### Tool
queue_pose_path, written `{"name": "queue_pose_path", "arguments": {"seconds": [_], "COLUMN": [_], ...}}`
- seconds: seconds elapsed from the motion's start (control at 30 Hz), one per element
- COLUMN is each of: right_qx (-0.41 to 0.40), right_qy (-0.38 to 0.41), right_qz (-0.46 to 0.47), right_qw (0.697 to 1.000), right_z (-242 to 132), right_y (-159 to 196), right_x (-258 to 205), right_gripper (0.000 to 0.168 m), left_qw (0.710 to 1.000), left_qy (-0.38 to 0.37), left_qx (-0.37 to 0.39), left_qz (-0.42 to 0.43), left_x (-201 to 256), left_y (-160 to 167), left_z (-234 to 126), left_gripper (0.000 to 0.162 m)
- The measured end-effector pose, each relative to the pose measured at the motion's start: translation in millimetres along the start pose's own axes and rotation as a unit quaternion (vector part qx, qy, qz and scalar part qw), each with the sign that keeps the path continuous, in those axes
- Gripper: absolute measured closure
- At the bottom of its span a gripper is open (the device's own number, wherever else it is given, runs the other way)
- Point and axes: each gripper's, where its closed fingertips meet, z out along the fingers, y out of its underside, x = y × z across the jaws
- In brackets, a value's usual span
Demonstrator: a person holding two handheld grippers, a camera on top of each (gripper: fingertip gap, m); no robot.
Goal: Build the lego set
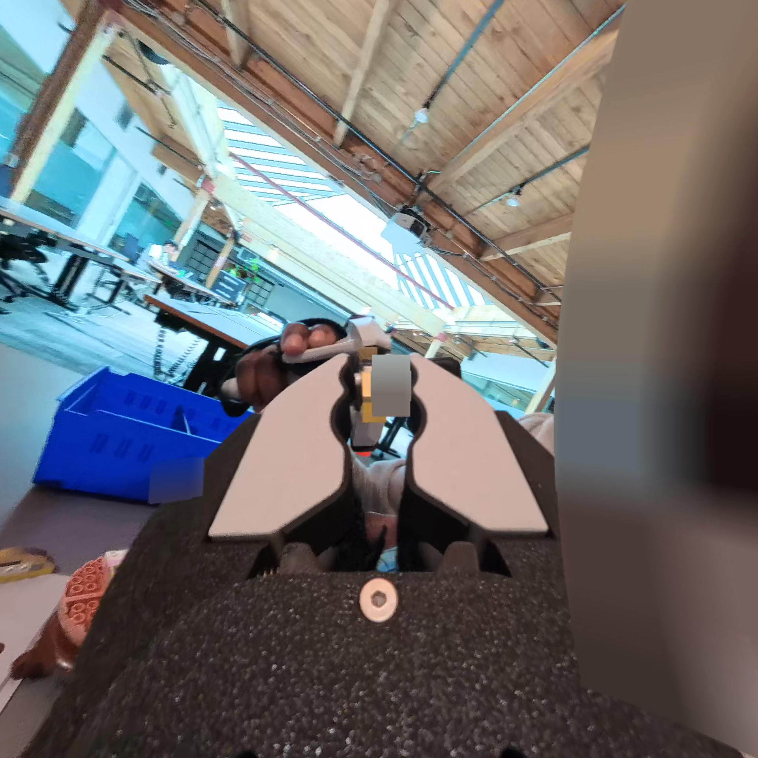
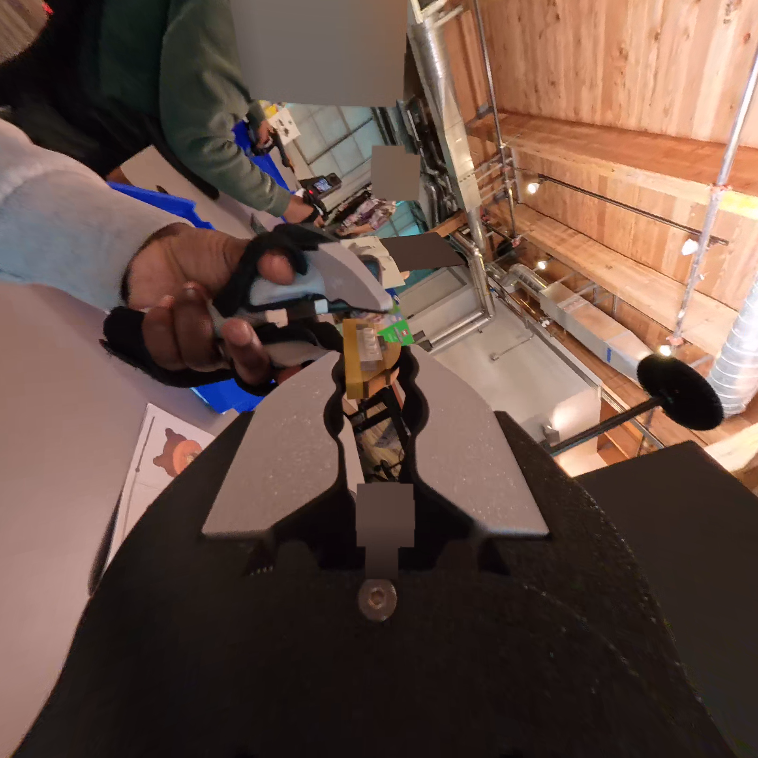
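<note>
Left gripper (image 1: 379, 369) and right gripper (image 2: 375, 369): both raised above the counter (image 2: 61, 369); jaws of each narrowed onto one yellow lego assembly (image 2: 361, 361), held between them. Blue bin (image 1: 123, 434) seen behind.

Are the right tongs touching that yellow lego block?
Cannot tell. Right wrist view: the yellow lego block sits between the tips of the right tongs, edges too blurred.

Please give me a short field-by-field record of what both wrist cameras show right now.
Held piece: yellow lego piece, raised in the air between both grippers
Left gripper: tips at the piece, grip unclear
Right gripper: tips at the piece, grip unclear
Behind: blue bin on the table
Lower left: brown lego model
</note>
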Motion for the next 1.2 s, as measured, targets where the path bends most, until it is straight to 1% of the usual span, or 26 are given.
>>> {"name": "queue_pose_path", "arguments": {"seconds": [0.1,0.13,0.23,0.37,0.43,0.7,0.73,0.77,0.8,0.83,0.87,0.9,0.93,0.97,1.0,1.03,1.07,1.1,1.13,1.17,1.2], "right_qx": [-0.007,-0.005,0.000,0.001,-0.007,-0.005,-0.007,-0.012,-0.019,-0.024,-0.024,-0.020,-0.020,-0.030,-0.042,-0.048,-0.055,-0.057,-0.076,-0.112,-0.148], "right_qy": [0.014,0.018,0.026,0.034,0.036,0.028,0.021,0.010,0.016,0.013,0.013,0.029,0.044,0.056,0.059,0.060,0.063,0.058,0.058,0.059,0.055], "right_qz": [0.008,0.014,0.023,0.032,0.015,0.021,0.033,0.052,0.079,0.110,0.145,0.187,0.239,0.301,0.356,0.401,0.434,0.449,0.453,0.453,0.452], "right_qw": [1.000,1.000,0.999,0.999,0.999,0.999,0.999,0.999,0.997,0.994,0.989,0.982,0.970,0.952,0.932,0.913,0.897,0.890,0.886,0.882,0.878], "right_z": [1,1,1,1,1,2,3,2,0,-3,-7,-11,-12,-11,-6,1,10,22,34,45,52], "right_y": [5,5,4,5,5,8,10,13,17,21,23,24,26,28,29,29,28,24,26,34,44], "right_x": [1,1,3,2,0,-3,-2,-2,2,5,7,13,19,22,21,18,13,5,-5,-16,-26], "right_gripper": [0.144,0.144,0.144,0.144,0.144,0.144,0.141,0.123,0.114,0.115,0.118,0.123,0.134,0.137,0.137,0.137,0.137,0.136,0.134,0.129,0.120], "left_qw": [1.000,1.000,0.999,0.997,0.998,0.997,0.996,0.992,0.985,0.973,0.951,0.910,0.845,0.757,0.649,0.536,0.438,0.369,0.327,0.301,0.283], "left_qy": [-0.015,-0.018,-0.036,-0.054,-0.053,-0.057,-0.067,-0.084,-0.107,-0.144,-0.199,-0.272,-0.350,-0.424,-0.484,-0.523,-0.540,-0.543,-0.542,-0.542,-0.544], "left_qx": [-0.020,-0.018,-0.004,-0.013,-0.018,-0.010,-0.006,0.006,0.025,0.036,0.034,0.024,0.010,-0.006,-0.026,-0.049,-0.071,-0.086,-0.094,-0.099,-0.099], "left_qz": [0.013,0.016,0.028,0.049,0.041,0.049,0.065,0.094,0.131,0.175,0.234,0.313,0.403,0.497,0.586,0.661,0.715,0.750,0.769,0.778,0.784], "left_x": [-5,-6,-12,-13,-14,-17,-19,-21,-25,-30,-40,-52,-63,-69,-70,-68,-65,-65,-66,-68,-69], "left_y": [8,9,7,8,9,12,10,6,-1,-9,-15,-23,-32,-43,-54,-60,-63,-61,-59,-56,-55], "left_z": [-1,-1,-3,-3,-3,-5,-5,-6,-10,-17,-27,-41,-57,-74,-88,-97,-100,-98,-95,-93,-92], "left_gripper": [0.127,0.129,0.152,0.153,0.154,0.154,0.153,0.153,0.153,0.153,0.153,0.152,0.153,0.153,0.153,0.153,0.153,0.153,0.153,0.153,0.153]}}
